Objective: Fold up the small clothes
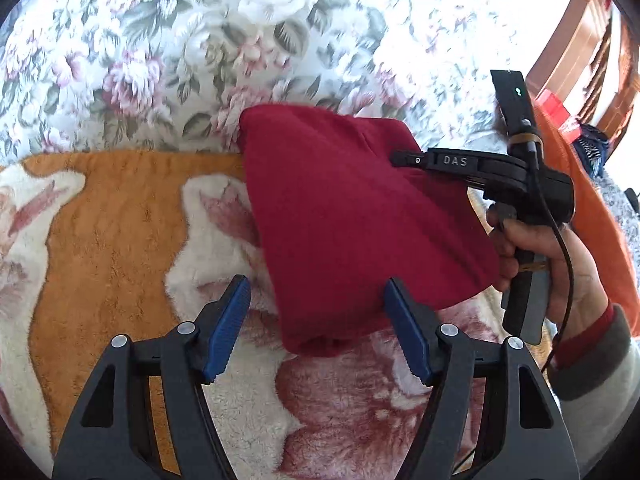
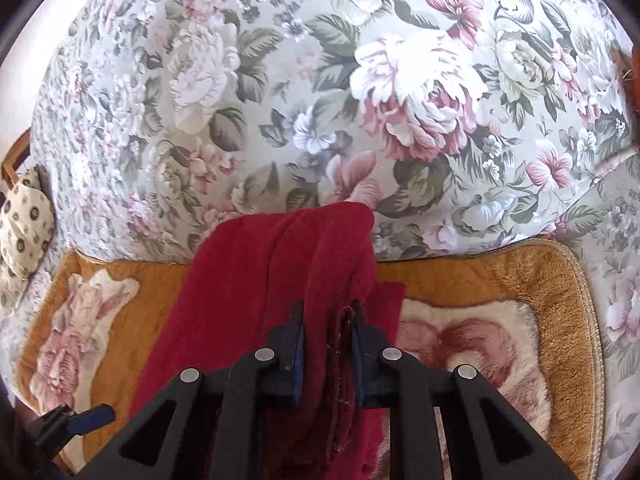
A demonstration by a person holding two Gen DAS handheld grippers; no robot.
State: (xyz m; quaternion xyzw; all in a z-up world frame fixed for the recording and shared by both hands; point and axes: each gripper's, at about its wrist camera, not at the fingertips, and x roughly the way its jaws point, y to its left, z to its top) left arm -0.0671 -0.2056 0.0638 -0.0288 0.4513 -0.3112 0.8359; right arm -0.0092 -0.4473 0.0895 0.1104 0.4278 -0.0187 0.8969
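On my left, my left gripper (image 1: 316, 328) hangs with its blue fingers (image 1: 228, 328) spread wide, nothing between them. The near edge of the red cloth (image 1: 352, 216) lies just past and between the tips, closer to the right-hand one; I cannot tell whether it touches. In the right wrist view one tip of this gripper (image 2: 86, 418) shows at the lower left, beside the cloth's left edge.

The cloth (image 2: 256, 292) is folded and lies on the orange plush mat (image 1: 104, 220), which carries white and pink flowers. Its far edge rises against the floral cushion (image 1: 168, 48) behind the mat. In the right wrist view the mat (image 2: 492, 276) stretches out to the right of the cloth, and the cushion (image 2: 280, 92) fills the far part.

On my right, my right gripper (image 2: 327, 334) is pinching the cloth's right edge: the fingers (image 2: 297, 340) are drawn close together with several layers of red fabric bunched between them. From the left wrist view this gripper (image 1: 404, 158) reaches in from the right with its tips at the cloth's far right part, and my right hand (image 1: 532, 256) grips its handle, partly behind the cloth's right corner.
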